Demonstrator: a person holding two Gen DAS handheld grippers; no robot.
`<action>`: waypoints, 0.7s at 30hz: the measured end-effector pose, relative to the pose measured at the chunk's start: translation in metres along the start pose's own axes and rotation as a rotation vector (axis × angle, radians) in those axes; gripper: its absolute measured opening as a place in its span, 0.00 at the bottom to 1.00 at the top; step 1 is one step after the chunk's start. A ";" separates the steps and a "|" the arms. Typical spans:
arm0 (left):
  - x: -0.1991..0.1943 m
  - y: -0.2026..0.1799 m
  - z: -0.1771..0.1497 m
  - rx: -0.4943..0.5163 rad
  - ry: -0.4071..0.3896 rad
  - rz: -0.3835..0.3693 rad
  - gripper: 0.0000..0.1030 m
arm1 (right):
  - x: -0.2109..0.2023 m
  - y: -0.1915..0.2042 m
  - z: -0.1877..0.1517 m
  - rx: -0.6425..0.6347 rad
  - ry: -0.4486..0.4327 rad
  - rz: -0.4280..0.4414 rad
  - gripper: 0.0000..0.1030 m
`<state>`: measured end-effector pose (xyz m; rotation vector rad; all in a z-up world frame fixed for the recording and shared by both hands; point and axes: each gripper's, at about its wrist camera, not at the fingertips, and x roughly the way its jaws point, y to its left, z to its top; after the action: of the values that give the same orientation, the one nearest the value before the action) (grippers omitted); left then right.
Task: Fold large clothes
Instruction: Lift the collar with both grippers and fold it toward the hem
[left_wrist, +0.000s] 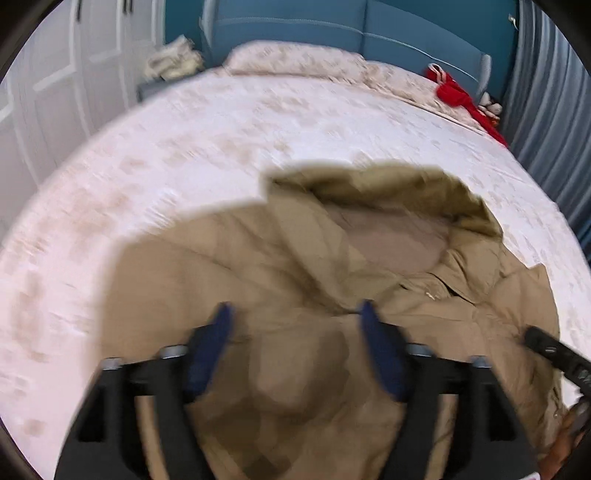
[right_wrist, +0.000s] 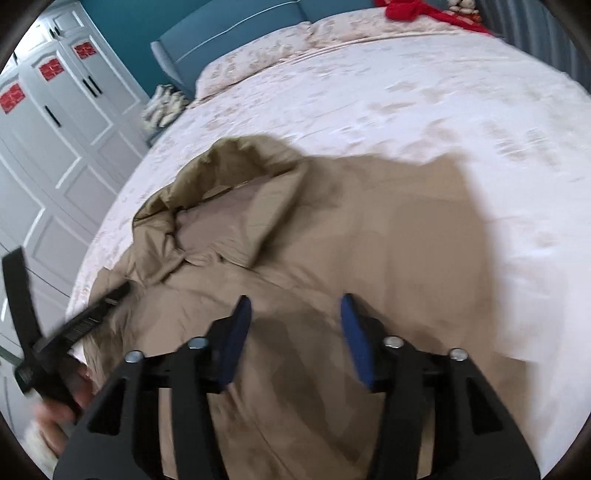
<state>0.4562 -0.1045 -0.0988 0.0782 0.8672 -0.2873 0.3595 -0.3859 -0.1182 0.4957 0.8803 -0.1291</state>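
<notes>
Coat (left_wrist: 332, 280) sprawls on the pale, seemingly floral bed (left_wrist: 184, 155) by white wardrobes (right_wrist: 55, 147), both grippers' fingers (left_wrist: 210, 343) apart.

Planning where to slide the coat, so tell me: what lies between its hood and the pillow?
Only bare floral bedspread lies between the coat's hood and the pillow, as the left wrist view shows.

We see coat (left_wrist: 332, 266) blurred, lower part cut off by frame bottom. Bedspread (left_wrist: 184, 155) pattern smeared. Objects by red cloth (right_wrist: 406, 9), bed's far corner, too small to tell.
</notes>
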 end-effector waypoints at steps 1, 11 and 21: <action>-0.009 0.006 0.010 -0.002 -0.023 0.025 0.77 | -0.008 -0.002 0.004 -0.008 -0.003 -0.033 0.49; 0.017 0.002 0.157 -0.180 -0.022 0.091 0.84 | -0.009 0.054 0.142 -0.042 -0.168 -0.101 0.30; 0.121 -0.029 0.119 -0.138 0.261 0.066 0.50 | 0.109 0.068 0.145 -0.002 -0.007 -0.127 0.06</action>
<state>0.6101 -0.1802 -0.1122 0.0162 1.1388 -0.1564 0.5523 -0.3835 -0.0999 0.4372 0.9048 -0.2459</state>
